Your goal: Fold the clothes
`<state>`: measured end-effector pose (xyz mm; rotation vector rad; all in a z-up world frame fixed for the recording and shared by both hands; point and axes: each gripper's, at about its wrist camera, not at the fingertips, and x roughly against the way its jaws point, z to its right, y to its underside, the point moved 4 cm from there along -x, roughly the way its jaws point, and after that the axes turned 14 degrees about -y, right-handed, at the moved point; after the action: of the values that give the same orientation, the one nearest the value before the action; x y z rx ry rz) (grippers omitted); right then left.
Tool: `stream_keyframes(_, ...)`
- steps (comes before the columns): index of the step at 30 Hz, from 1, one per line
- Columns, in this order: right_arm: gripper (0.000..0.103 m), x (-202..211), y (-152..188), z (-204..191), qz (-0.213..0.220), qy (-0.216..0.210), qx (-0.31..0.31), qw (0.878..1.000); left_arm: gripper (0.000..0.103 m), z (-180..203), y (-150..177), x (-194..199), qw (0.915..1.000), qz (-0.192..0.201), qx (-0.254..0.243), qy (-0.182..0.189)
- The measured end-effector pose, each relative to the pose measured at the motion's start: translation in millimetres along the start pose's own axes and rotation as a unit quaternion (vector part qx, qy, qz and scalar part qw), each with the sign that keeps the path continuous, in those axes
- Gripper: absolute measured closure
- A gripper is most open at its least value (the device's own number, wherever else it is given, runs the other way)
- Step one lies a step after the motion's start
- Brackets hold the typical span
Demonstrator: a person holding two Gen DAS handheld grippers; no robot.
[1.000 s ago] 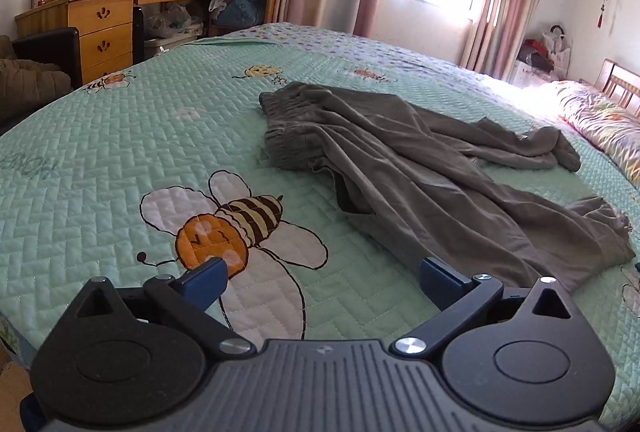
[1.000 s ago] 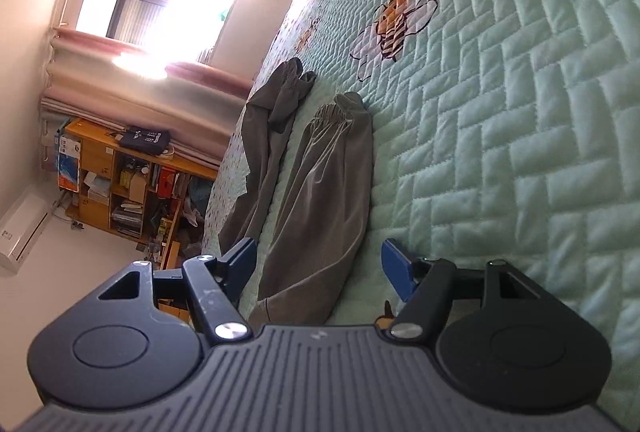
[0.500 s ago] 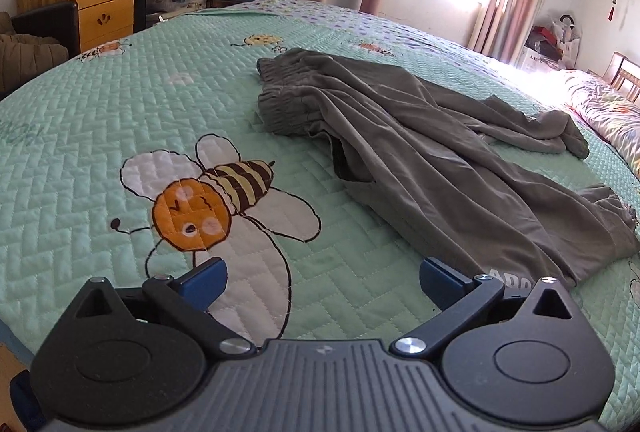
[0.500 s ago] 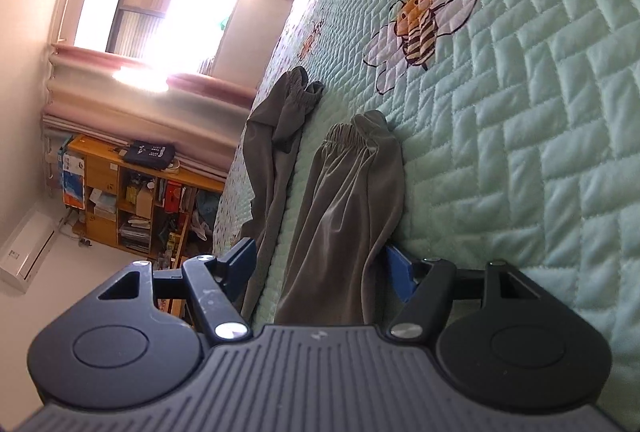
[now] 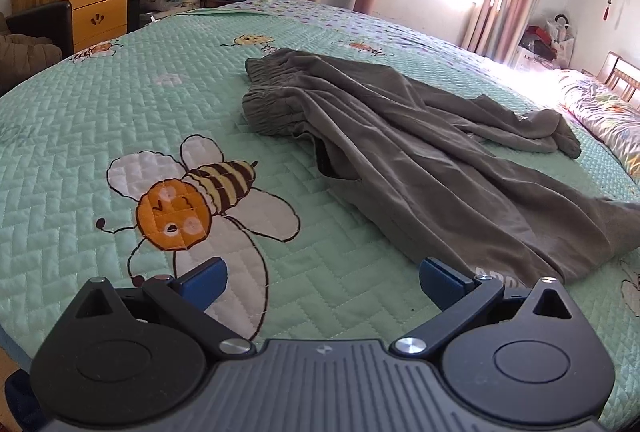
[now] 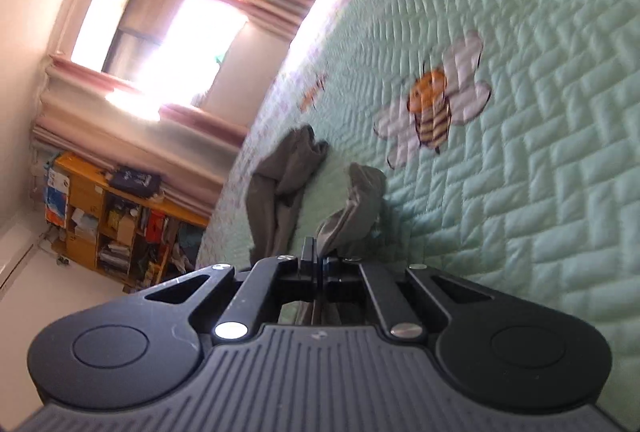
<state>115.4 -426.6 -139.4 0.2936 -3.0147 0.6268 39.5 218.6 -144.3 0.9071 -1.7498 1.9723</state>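
Seemingly, right gripper (image 6: pixel 316 264) pinches soft grey trousers (image 6: pixel 352 208).

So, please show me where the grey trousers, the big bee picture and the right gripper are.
grey trousers (image 5: pixel 420 152): left wrist view, middle of the cloth.
bee picture (image 5: pixel 188 208): left wrist view, on its orange face.
right gripper (image 6: pixel 318 256): right wrist view, at the closed fingertips pinching the trouser cloth.

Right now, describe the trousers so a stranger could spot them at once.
Start at the big bed with the mint-green quilt printed with bees. The trousers lie spread across its middle, beyond the large bee, waistband toward the desk. They are the only plain grey-brown cloth on the quilt, and the right gripper pinches one leg.
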Motion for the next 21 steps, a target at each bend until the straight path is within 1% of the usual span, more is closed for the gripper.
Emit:
stream_keyframes(2, 0.1, 49.7, -6.2, -30.6, 0.048, 0.025, 0.004, 0.999, 0.001, 0.4, 1.0, 3.7, 0.9999, 0.002, 0.006, 0.009)
stream_keyframes(3, 0.099, 71.4, -8.8, -45.5, 0.067, 0.029, 0.0, 0.997, 0.001, 0.4, 1.6, 5.4, 0.9999, 0.003, 0.01, 0.014)
stream_keyframes(4, 0.095, 87.3, -11.8, -63.9, 0.082, 0.032, 0.008, 0.996, 0.001, 0.4, 2.2, 7.2, 0.9997, 0.004, 0.014, 0.018)
stream_keyframes(5, 0.094, 101.2, -15.0, -84.3, 0.095, 0.038, 0.024, 0.994, 0.001, 0.5, 3.0, 8.5, 0.9996, 0.004, 0.018, 0.022)
stream_keyframes(6, 0.085, 105.1, -20.5, -100.4, 0.101, 0.042, 0.038, 0.993, 0.001, 1.1, 3.3, 9.8, 0.9994, 0.003, 0.021, 0.027)
stream_keyframes(7, 0.057, 103.5, -27.2, -114.2, 0.102, 0.045, 0.05, 0.992, 0.001, 1.6, 3.5, 11.3, 0.9992, 0.002, 0.025, 0.031)
stream_keyframes(8, 0.038, 93.9, -37.2, -122.3, 0.091, 0.043, 0.057, 0.993, 0.001, 2.2, 3.2, 14.1, 0.9991, 0.003, 0.027, 0.033)
stream_keyframes(9, 0.012, 79.2, -48.8, -121.6, 0.071, 0.048, 0.069, 0.994, 0.001, 1.9, 2.7, 18.4, 0.9988, 0.008, 0.031, 0.037)
stream_keyframes(10, 0.016, 64.2, -60.3, -117.6, 0.05, 0.061, 0.085, 0.993, 0.001, 1.5, 2.1, 22.7, 0.9984, 0.013, 0.035, 0.042)
stream_keyframes(11, 0.019, 58.5, -68.1, -107.7, 0.045, 0.094, 0.086, 0.991, 0.001, -0.1, 1.5, 28.1, 0.998, 0.02, 0.039, 0.047)
stream_keyframes(12, 0.026, 58.0, -73.9, -94.7, 0.048, 0.138, 0.077, 0.986, 0.001, -4.1, 1.4, 33.5, 0.9977, 0.028, 0.041, 0.046)
stream_keyframes(13, 0.029, 63.2, -75.7, -81.6, 0.051, 0.156, 0.051, 0.985, 0.001, -8.1, 1.2, 38.9, 0.9974, 0.036, 0.043, 0.046)
stream_keyframes(14, 0.029, 73.7, -68.6, -69.9, 0.053, 0.134, 0.019, 0.989, 0.001, -12.3, 1.0, 44.2, 0.997, 0.043, 0.045, 0.045)
stream_keyframes(15, 0.029, 84.8, -56.5, -61.3, 0.05, 0.097, 0.004, 0.994, 0.001, -18.4, 0.5, 45.5, 0.9969, 0.046, 0.049, 0.041)
stream_keyframes(16, 0.029, 94.4, -41.0, -55.9, 0.041, 0.068, 0.008, 0.997, 0.001, -24.5, 0.0, 46.7, 0.9968, 0.048, 0.052, 0.036)
stream_keyframes(18, 0.029, 107.3, -1.6, -46.7, 0.007, 0.045, 0.029, 0.999, 0.001, -36.8, -3.2, 43.2, 0.997, 0.047, 0.057, 0.023)
stream_keyframes(20, 0.029, 112.9, 45.1, -37.8, -0.041, 0.023, 0.029, 0.998, 0.001, -46.2, -10.2, 38.6, 0.997, 0.045, 0.062, 0.01)
stream_keyframes(21, 0.029, 115.6, 68.8, -33.4, -0.065, 0.012, 0.027, 0.997, 0.001, -49.4, -14.9, 37.2, 0.9964, 0.047, 0.07, 0.011)
